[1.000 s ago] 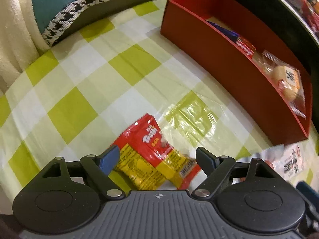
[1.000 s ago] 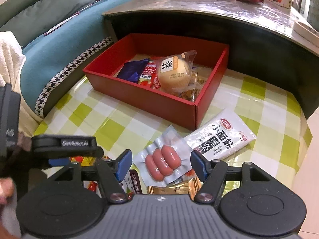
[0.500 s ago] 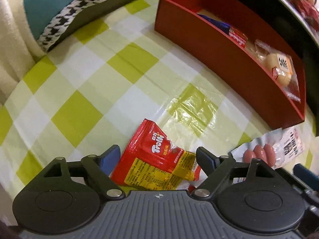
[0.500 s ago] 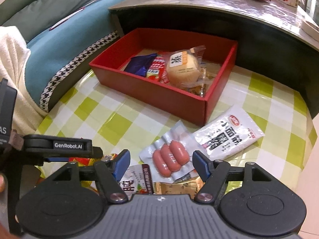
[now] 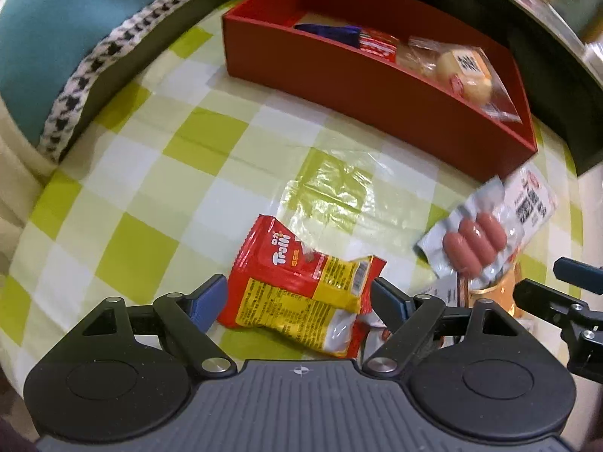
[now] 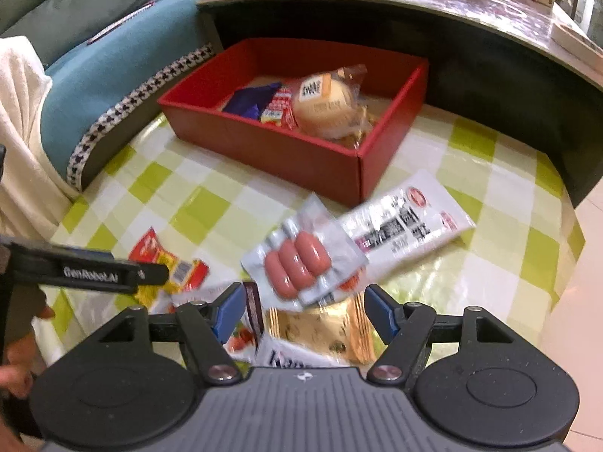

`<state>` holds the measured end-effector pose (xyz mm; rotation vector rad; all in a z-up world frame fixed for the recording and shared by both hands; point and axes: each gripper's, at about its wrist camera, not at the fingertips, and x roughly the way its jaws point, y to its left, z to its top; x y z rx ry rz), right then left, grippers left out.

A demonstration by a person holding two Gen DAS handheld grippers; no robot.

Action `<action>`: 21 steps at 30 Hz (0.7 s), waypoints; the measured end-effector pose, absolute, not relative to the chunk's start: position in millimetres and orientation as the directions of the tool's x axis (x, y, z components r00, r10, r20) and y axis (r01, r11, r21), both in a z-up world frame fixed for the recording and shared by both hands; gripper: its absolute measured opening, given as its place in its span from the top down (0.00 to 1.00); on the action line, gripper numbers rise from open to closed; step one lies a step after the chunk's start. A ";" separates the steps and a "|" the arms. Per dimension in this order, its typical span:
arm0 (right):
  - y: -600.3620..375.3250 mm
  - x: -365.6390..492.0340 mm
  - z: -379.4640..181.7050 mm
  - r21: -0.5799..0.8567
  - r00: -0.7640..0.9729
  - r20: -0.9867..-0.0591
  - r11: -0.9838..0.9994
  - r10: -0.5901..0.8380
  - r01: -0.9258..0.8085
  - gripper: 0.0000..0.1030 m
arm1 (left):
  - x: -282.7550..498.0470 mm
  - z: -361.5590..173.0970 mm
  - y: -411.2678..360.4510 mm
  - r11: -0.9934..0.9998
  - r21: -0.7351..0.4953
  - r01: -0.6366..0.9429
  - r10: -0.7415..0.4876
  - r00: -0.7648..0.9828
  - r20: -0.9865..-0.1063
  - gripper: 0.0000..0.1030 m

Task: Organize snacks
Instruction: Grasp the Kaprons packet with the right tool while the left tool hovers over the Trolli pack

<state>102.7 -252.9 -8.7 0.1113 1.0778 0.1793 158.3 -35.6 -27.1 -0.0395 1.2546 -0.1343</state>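
Note:
A red and yellow Trolli packet (image 5: 301, 286) lies flat on the green checked tablecloth (image 5: 150, 173), between the fingers of my left gripper (image 5: 299, 301), which is open; its pads do not press the packet. My right gripper (image 6: 305, 312) stands open over a pile: a clear pack of small sausages (image 6: 297, 263) on top and a gold packet (image 6: 320, 327) under it. Beside them lies a white packet with black lettering (image 6: 407, 226). The red box (image 6: 264, 150) behind holds a wrapped bun (image 6: 328, 101), a blue packet and a red one.
A teal cushion with houndstooth trim (image 5: 75, 75) borders the table on the left. A dark counter (image 6: 490, 56) rises behind the box. The table edge and pale floor (image 6: 580, 263) are at the right. A person's hand (image 6: 19, 346) holds the left gripper.
The left view has rolled, so the Trolli packet now lies crosswise between the fingers and the sausage pack shows at the right. The right jaws stand slightly wider.

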 end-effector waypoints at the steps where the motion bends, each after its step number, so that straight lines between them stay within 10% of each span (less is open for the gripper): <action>1: -254.2 99.9 -11.2 0.179 0.446 -0.870 0.978 0.207 -0.105 0.30 | 156.7 -25.8 -34.7 0.990 -0.111 0.086 -0.132 0.305 -0.943 0.15; 21: -195.2 64.7 -46.1 -0.046 0.245 -0.955 0.730 0.168 -0.682 0.28 | 153.3 -24.0 -30.3 0.975 -0.192 0.114 -0.216 0.260 -0.941 0.15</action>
